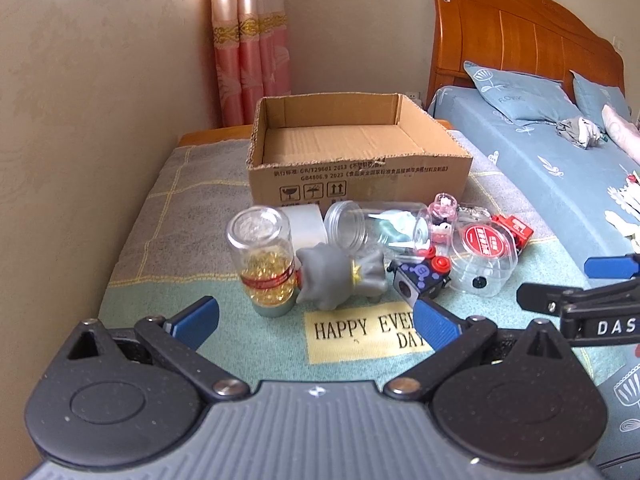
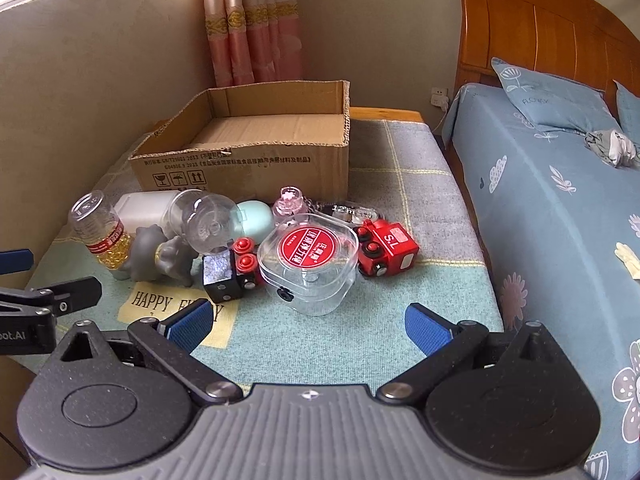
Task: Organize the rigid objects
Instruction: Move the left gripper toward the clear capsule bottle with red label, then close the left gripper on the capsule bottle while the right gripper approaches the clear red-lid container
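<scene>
An empty cardboard box [image 1: 360,148] [image 2: 248,152] stands at the back of a cloth-covered table. In front of it lies a cluster: an upturned bottle of yellow capsules [image 1: 266,258] [image 2: 102,234], a grey animal figure [image 1: 340,276] [image 2: 160,258], a clear jar on its side [image 1: 372,226] [image 2: 204,220], a black cube toy [image 1: 420,280] [image 2: 220,276], a clear case with a red label [image 1: 484,256] [image 2: 308,260] and a red toy vehicle [image 2: 388,250] [image 1: 514,230]. My left gripper [image 1: 316,322] is open, short of the grey figure. My right gripper [image 2: 310,326] is open, short of the clear case.
A white container [image 2: 140,208] and a small pink bottle [image 2: 290,200] lie behind the cluster. A wall runs along the table's left side. A bed with blue sheets [image 2: 560,200] and a wooden headboard [image 1: 520,32] borders the right. The cloth [image 1: 360,332] reads "HAPPY EVERY DAY".
</scene>
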{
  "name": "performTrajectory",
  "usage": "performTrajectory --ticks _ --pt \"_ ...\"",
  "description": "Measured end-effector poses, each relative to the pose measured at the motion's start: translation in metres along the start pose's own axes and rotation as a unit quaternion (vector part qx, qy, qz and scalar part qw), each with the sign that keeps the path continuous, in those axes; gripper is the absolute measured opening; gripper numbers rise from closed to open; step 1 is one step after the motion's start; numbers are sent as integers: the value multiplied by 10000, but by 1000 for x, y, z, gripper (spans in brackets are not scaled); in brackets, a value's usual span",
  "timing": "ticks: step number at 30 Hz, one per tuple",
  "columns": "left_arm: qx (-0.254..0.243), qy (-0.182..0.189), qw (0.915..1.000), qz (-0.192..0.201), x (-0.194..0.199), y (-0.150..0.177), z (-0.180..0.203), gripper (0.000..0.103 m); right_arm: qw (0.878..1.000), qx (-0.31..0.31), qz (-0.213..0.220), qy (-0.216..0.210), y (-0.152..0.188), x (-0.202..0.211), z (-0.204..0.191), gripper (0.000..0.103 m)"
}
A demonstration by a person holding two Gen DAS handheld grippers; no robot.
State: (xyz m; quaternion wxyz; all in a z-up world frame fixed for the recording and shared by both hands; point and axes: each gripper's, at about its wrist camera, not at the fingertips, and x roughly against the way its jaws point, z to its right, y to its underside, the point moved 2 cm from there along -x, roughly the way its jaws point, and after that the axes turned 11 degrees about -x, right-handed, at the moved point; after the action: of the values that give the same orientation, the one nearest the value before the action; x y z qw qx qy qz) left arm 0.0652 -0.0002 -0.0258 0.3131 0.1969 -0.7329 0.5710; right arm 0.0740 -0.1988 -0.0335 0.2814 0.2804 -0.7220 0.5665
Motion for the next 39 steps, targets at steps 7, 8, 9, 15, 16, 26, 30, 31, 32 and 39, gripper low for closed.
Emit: performTrajectory --ticks 7,8,9,15,16,26,30,31,32,39 --pt "-239 74 9994 234 -12 -25 -3 102 10000 -29 -66 -65 -6 -17 6 103" --pt "-260 61 9994 229 -15 -28 -3 102 9999 -34 -58 -74 -7 -18 7 103" --pt "-275 49 9993 242 -18 -30 -4 102 9999 -44 -64 -75 -8 -20 7 103" --pt "-288 182 9991 255 -32 -34 -10 102 9998 -81 -115 -162 -9 -28 10 103" --pt "-266 233 9990 272 -33 -34 -11 102 9998 -80 -120 -171 -9 -29 10 103" --pt "-107 377 9990 206 -38 -28 -21 102 9997 -95 -149 -161 -6 -30 13 103" --pt "-52 212 9997 144 -38 -21 -32 102 9998 -109 -147 -109 -6 -29 16 103" --pt "-43 172 9998 130 -38 -18 -34 102 9998 -111 -154 -87 -5 -29 17 103" --pt "-40 130 9999 105 -37 -16 -37 102 9998 -107 -166 -69 -5 -30 18 103" --pt "66 -121 9998 -138 -46 4 -56 102 9995 -18 -306 32 0 -38 19 103"
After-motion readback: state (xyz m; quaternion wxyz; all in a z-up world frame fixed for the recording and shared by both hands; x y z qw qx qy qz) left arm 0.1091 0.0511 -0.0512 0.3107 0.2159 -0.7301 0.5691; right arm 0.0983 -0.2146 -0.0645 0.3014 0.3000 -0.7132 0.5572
